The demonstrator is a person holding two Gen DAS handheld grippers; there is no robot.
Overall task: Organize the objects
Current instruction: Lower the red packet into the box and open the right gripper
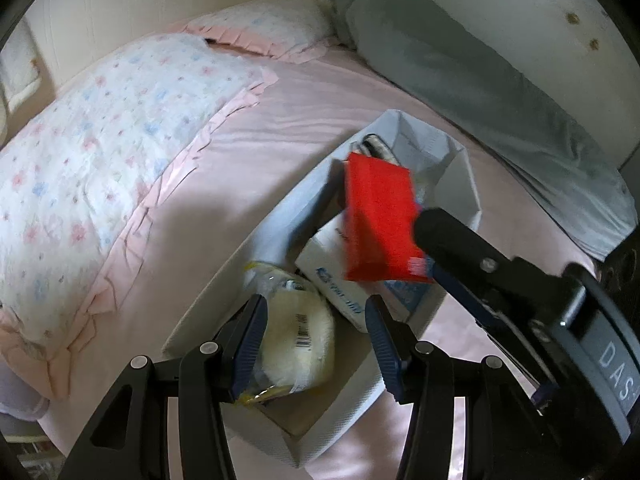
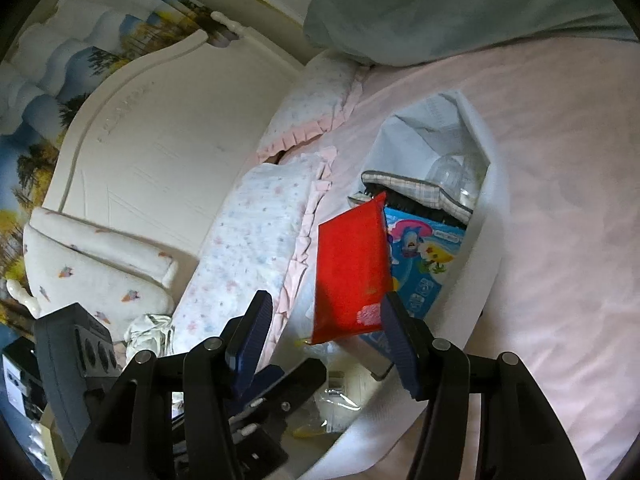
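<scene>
A white fabric storage bin (image 1: 280,216) lies on the pink bed. In it are a clear bag of pale yellow stuff (image 1: 296,340), a white and blue box (image 1: 332,276) and a plaid item (image 2: 416,188). A red packet (image 1: 380,216) is in the air over the bin, blurred; it also shows in the right wrist view (image 2: 348,272). My left gripper (image 1: 316,344) is open over the bag, holding nothing. My right gripper (image 2: 326,344) is open, with the red packet against its right finger. A blue cartoon box (image 2: 424,256) lies under the packet.
Two floral pillows (image 1: 100,168) with pink ruffles lie left of the bin. A grey bolster (image 1: 480,92) runs along the wall on the right. The white headboard (image 2: 160,140) stands behind the pillows. A clear plastic item (image 2: 452,172) sits at the bin's far end.
</scene>
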